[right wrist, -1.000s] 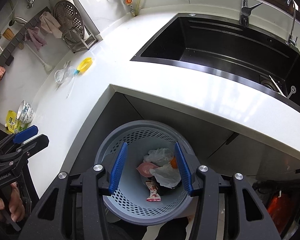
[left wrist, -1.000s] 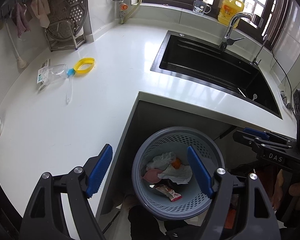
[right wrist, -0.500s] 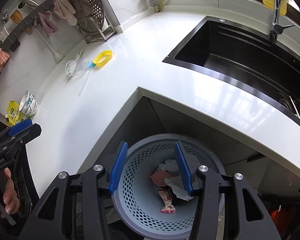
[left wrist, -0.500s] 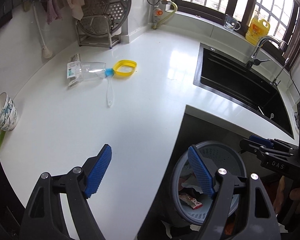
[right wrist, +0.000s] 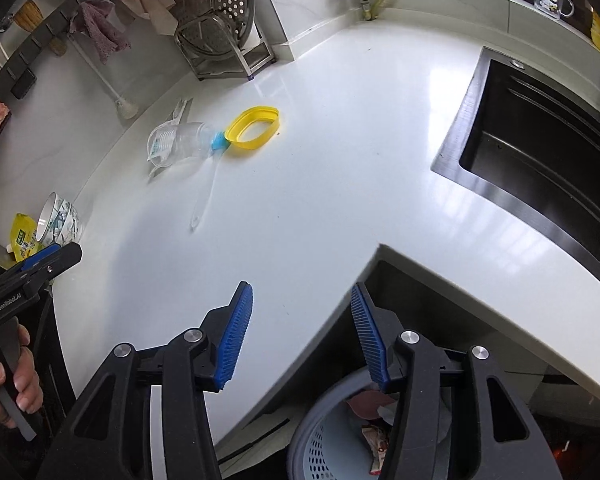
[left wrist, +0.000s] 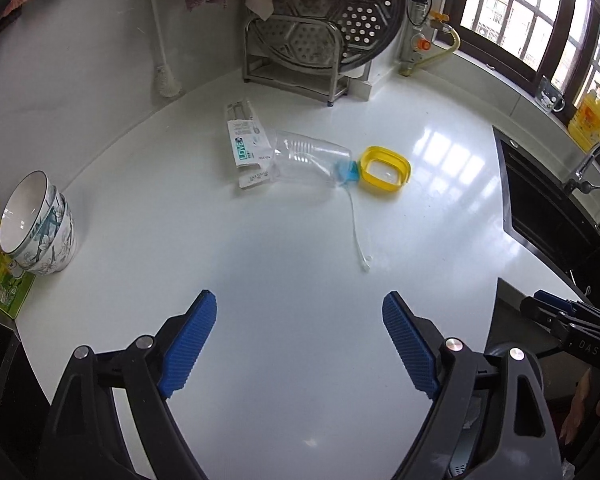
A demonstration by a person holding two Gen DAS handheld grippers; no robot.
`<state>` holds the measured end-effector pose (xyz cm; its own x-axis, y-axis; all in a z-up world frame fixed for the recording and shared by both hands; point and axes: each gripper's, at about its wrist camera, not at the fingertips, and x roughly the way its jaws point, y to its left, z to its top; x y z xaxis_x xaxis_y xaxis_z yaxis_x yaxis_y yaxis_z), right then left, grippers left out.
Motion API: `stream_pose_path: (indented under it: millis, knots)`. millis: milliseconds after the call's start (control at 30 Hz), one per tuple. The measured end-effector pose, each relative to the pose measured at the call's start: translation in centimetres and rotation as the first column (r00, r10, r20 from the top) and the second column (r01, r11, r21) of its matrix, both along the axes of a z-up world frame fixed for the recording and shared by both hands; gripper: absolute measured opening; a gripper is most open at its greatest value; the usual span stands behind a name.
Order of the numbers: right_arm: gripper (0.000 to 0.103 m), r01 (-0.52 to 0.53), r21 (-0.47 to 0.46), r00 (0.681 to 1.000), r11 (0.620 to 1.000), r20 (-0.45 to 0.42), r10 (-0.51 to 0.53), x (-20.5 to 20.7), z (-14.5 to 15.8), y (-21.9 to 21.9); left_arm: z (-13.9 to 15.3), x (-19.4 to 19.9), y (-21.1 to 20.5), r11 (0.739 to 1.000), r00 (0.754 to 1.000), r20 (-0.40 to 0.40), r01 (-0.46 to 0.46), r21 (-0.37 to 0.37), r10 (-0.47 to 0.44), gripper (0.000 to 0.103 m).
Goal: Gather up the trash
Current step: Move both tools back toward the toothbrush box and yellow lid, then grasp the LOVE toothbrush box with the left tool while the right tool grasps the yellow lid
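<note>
Both tongs empty – left tongs (left wrist: 298, 340) opening, right tongs (right wrist: 302, 336) opening, one clear cup (left wrist: 308, 158), one yellow ring (left wrist: 384, 168)

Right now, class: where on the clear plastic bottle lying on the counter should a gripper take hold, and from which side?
Grip the clear plastic bottle across its round body from above. It lies on its side, its blue cap toward the yellow ring, so jaws straddle the width.
</note>
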<state>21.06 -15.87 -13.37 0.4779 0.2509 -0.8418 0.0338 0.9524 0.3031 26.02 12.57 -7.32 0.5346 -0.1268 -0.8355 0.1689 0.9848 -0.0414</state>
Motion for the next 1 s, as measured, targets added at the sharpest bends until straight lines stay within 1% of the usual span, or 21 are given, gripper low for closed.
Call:
stream_pose_path:
  millis: [200, 367, 500, 767, 1000]
  knots:
    - [0.05, 0.006, -0.003, 1.0, 1.0, -0.01, -0.006, 4.7, -0.2, 1.9, -0.2, 5.5, 2.4, 1.0, 1.0, 0.023, -0.019, -0.011, 0.02, 0.085]
    - [0.05, 0.014, -0.02, 1.0, 1.0, 0.006, -0.014, 8.4, -0.2, 3.6, -0.8, 9.2, 3.8, 1.0, 0.999, 0.039, -0.02, -0.003, 0.02, 0.086]
    - [0.05, 0.01, -0.034, 1.0, 0.999, 0.005, -0.01, 11.0, -0.6, 4.8, -1.3, 12.0, 5.1, 0.999, 0.999, 0.034, -0.028, -0.025, 0.029, 0.086]
    - [0.051, 0.05, -0.043, 0.999, 0.998, 0.003, -0.05, 14.7, -1.3, 6.0, -3.0, 17.0, 6.4, 0.999, 0.999, 0.03, -0.044, -0.002, 0.044, 0.086]
    - [0.051, 0.097, -0.062, 0.995, 0.993, 0.006, -0.096, 16.4, -2.0, 5.7, -4.4, 20.4, 7.1, 0.997, 0.998, 0.0, -0.059, -0.042, 0.059, 0.086]
